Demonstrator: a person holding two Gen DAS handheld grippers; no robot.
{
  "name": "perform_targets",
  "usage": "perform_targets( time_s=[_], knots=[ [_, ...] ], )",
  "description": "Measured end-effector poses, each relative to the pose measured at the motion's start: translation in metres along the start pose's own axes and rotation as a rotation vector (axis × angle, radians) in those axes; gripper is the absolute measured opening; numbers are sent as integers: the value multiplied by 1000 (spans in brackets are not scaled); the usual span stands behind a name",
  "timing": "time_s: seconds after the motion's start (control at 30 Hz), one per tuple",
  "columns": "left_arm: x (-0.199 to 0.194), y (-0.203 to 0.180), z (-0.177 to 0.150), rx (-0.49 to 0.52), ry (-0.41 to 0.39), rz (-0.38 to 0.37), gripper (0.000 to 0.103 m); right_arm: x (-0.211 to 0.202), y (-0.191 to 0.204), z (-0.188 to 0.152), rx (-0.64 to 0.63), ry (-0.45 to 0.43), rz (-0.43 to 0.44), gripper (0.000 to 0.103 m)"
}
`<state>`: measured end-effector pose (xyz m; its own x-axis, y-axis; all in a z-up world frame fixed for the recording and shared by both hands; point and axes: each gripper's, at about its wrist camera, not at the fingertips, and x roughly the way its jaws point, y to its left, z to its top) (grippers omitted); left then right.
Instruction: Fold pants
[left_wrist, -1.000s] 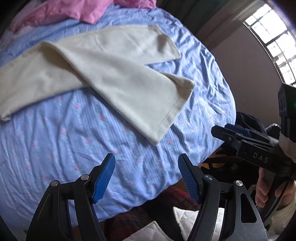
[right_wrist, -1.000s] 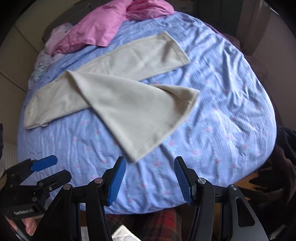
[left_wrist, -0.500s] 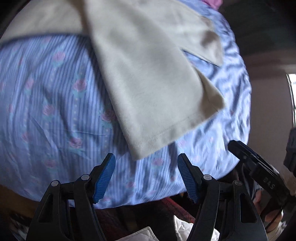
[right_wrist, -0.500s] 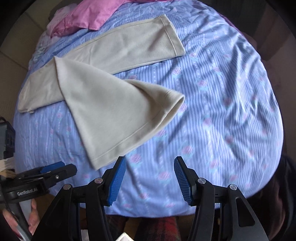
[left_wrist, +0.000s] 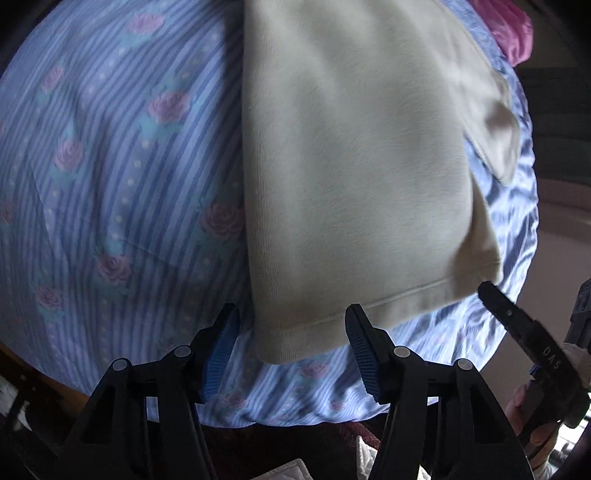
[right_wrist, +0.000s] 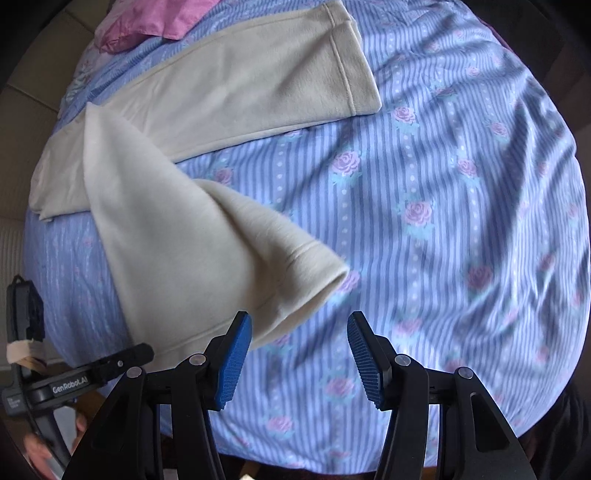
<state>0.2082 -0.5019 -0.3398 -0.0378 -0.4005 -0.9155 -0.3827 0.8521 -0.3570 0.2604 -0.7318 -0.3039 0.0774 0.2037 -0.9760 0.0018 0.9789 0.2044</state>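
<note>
Approaching near hem; pants (right_wrist: 192, 236) lay unfolded.
Left gripper (left_wrist: 291, 349) closing astride hem, ungripped; right gripper (right_wrist: 299, 354) open, empty.

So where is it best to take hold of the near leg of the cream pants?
At the hem of the near leg, from the bed's near edge. Its two corners point that way and lie flat, so one gripper can take each. The left gripper, closing, frames one corner.
</note>
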Motion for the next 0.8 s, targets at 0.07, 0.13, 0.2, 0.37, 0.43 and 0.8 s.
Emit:
perform_targets(
  time_s=[0.07,0.13,0.2,0.37,0.43,0.8],
  knots=[
    [8,4,0,-32,17,-27,58,5,-4,6,2,8,8,56],
    [17,6,2,-72,38,-49,57,8,-6,11,0,13,6,55],
    [24,3,4,-99,57,-64,49,13,-8,15,-2,20,3,55],
    [21,-13,11,-97,81,-102,12,24,-14,23,10,42,41,41],
    [9,-21,11,-76,64,-135,11,25,-14,24,14,51,79,29],
    [-169,-183,46,337,-348,-306,11,-35,-38,42,139,-57,280,13]
  ],
)
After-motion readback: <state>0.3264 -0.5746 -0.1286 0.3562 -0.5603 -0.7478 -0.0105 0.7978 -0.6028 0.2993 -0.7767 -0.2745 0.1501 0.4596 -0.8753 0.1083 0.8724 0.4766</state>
